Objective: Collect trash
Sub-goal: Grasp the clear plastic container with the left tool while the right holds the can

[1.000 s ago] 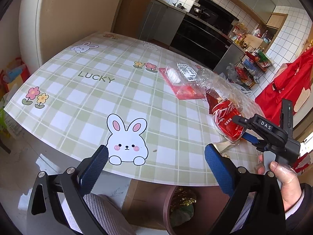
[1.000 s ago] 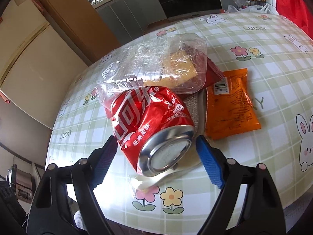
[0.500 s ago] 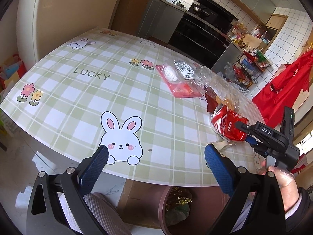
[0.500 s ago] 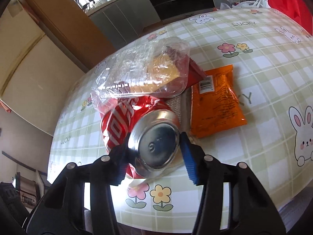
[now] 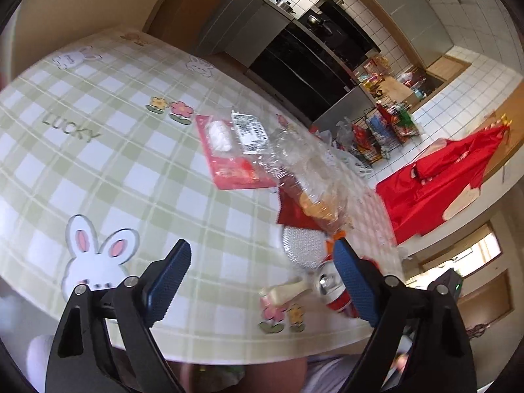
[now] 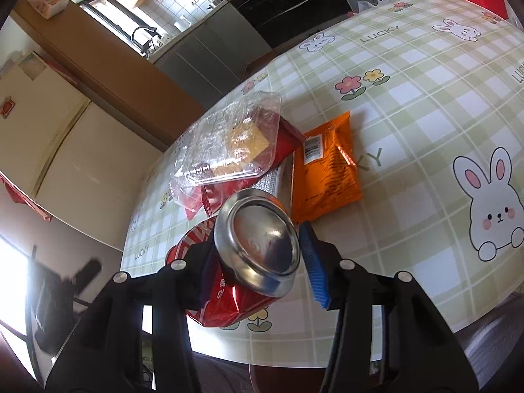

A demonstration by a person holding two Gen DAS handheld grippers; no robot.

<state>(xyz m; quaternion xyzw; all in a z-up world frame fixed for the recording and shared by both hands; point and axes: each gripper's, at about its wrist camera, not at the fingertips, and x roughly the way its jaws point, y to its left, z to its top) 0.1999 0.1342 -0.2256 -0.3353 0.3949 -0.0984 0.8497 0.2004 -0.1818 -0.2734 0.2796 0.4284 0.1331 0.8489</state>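
Crushed red aluminium drink can [image 6: 242,262]: clamped between the jaws of the right gripper [image 6: 258,258], lifted above the green checked tablecloth [image 6: 425,104]. Left gripper [image 5: 258,281]: jaws apart, empty. Uncollected: clear plastic wrapper [image 6: 226,144], orange foil packet [image 6: 324,170].

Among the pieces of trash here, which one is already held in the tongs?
The crushed red can: the right tongs are shut on it. The orange packet and the clear plastic bag lie untouched on the table.
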